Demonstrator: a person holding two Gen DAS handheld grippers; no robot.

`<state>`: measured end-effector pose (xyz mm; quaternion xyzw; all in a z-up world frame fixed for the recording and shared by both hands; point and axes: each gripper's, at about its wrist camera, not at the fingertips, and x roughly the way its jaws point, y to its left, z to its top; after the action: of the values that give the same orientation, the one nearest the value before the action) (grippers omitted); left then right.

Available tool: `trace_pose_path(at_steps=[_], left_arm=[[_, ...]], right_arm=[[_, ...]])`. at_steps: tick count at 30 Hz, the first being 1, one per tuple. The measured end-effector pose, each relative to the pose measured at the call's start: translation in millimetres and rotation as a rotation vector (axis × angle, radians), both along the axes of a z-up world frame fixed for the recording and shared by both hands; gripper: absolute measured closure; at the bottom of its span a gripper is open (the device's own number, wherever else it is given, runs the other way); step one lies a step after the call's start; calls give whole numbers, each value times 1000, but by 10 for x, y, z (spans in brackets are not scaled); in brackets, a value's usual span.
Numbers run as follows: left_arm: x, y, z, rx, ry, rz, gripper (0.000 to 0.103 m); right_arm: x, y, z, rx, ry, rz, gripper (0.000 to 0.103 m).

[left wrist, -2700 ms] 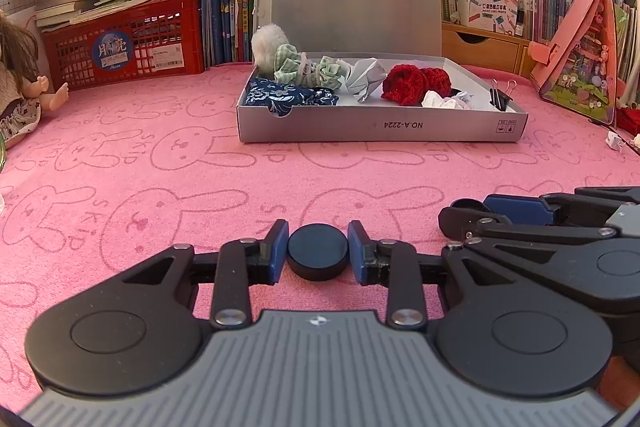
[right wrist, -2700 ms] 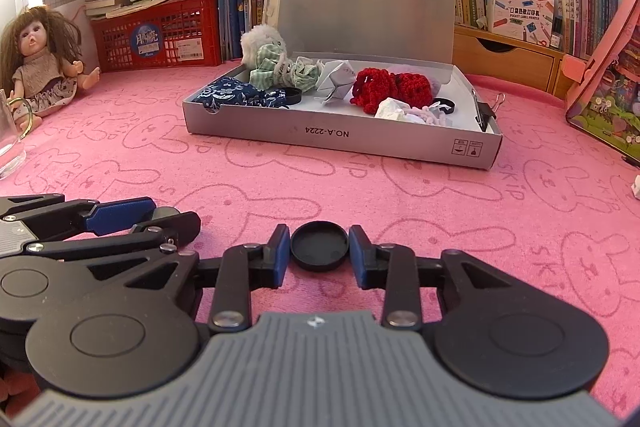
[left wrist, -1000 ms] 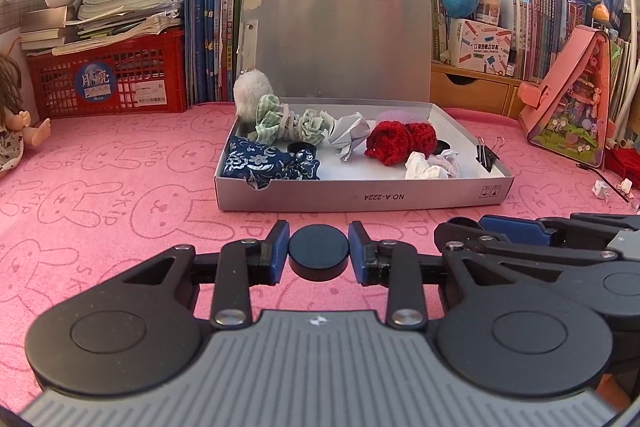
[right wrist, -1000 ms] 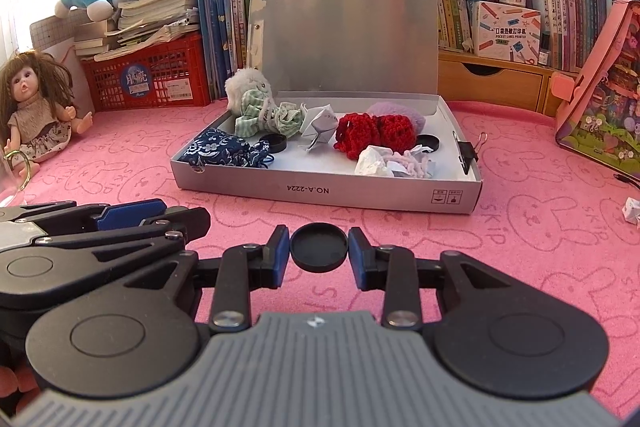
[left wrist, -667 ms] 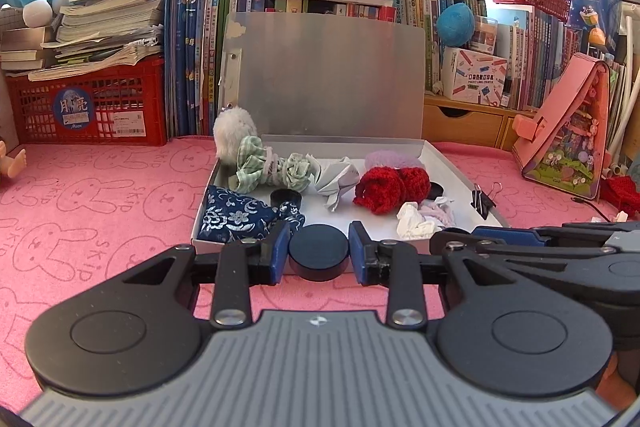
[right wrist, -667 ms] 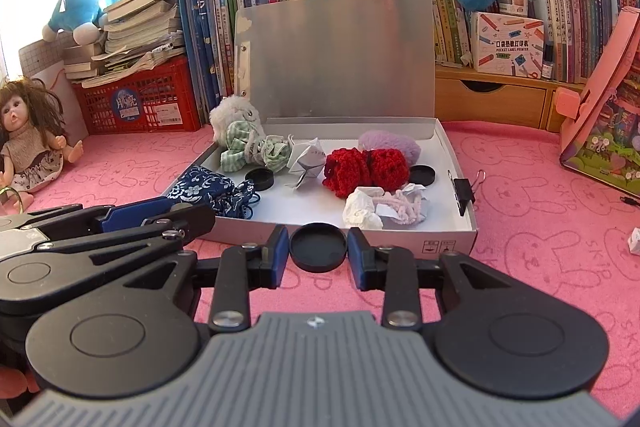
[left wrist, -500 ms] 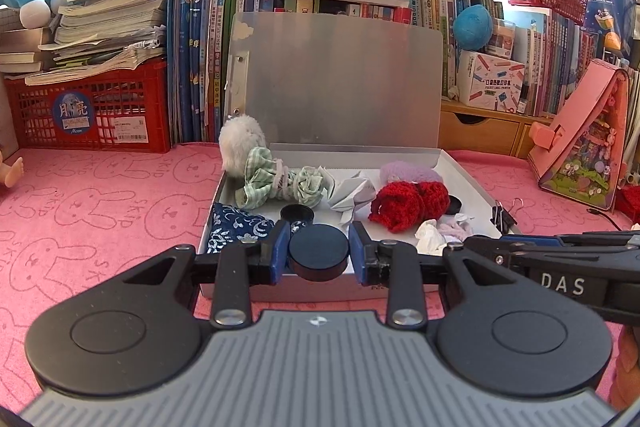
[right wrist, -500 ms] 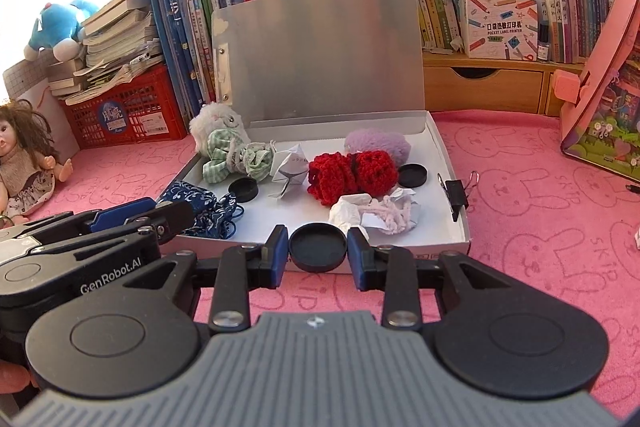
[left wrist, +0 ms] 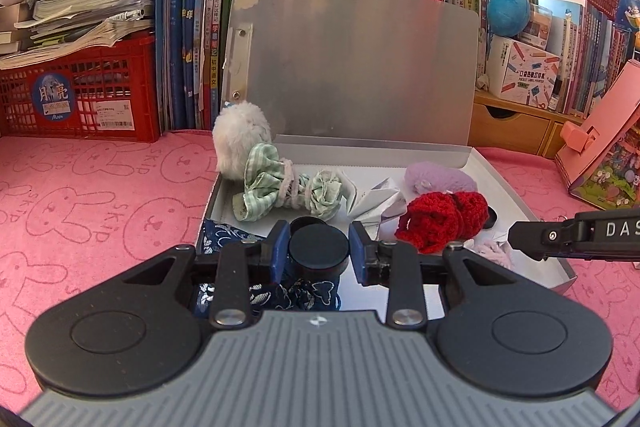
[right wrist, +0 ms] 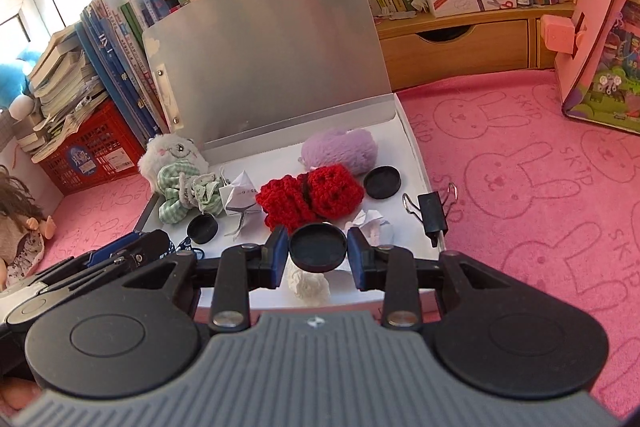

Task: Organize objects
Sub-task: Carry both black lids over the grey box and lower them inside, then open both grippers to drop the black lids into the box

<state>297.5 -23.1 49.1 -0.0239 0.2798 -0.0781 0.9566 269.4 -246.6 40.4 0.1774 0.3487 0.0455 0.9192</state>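
My left gripper (left wrist: pixel 319 253) is shut on a black round cap (left wrist: pixel 319 250), held over the front left part of the open grey box (left wrist: pixel 516 203). My right gripper (right wrist: pixel 318 253) is shut on a black round lid (right wrist: pixel 318 247) with its hollow side up, above the box's (right wrist: pixel 416 155) front middle. Inside the box lie a red crocheted piece (right wrist: pixel 310 197), a purple fluffy piece (right wrist: pixel 340 149), a green checked cloth (right wrist: pixel 186 193), a white plush (right wrist: pixel 170 151), folded paper (right wrist: pixel 240 195), blue patterned cloth (left wrist: pixel 224 239) and two loose black caps (right wrist: pixel 382 182) (right wrist: pixel 202 228).
A black binder clip (right wrist: pixel 432 213) hangs on the box's right edge. The box's lid (left wrist: pixel 352 63) stands upright behind it. Books (left wrist: pixel 192 7), a red crate (left wrist: pixel 80 95) and a wooden drawer unit (right wrist: pixel 456 47) line the back. A doll (right wrist: pixel 20 223) sits at left, a pink case (right wrist: pixel 600 27) at right, on the pink mat (right wrist: pixel 520 167).
Both grippers have moved forward with their caps, from in front of the box to above its contents. The right one has rolled, so its view now tilts.
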Motion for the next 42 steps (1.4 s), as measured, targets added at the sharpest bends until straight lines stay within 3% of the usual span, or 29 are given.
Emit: trace_pose_path(at_steps=[5,10,17,27,34,40,41,42], left_arm=[[180,2,-90,-7,21,14,66],[392,-102,-200,10,36,48,66],[520,-128,-315,50,44,52,66],[875,-223,-305,113,78,50,66],[894,-246,-301,132,67,33,66],[850,-217,-251,133,73,29,66],[841,-212,-245,134,73,29,66],[825,-207,-244,137,73,31,63]], right_arm=[[174,-38,-51,36,24,-3,66],[351,107,-95,-41,28,-6,66],[478,188,-189,-67,43,2,66],[759,317,-200,-110,65,-20,66],[749,300,-265,-114,78,-16,65],[713,309,-257,-123,81,-8,60],[706,304,-250,-118,79,-5,49],[695,300,-245,-114,79,-2,49]])
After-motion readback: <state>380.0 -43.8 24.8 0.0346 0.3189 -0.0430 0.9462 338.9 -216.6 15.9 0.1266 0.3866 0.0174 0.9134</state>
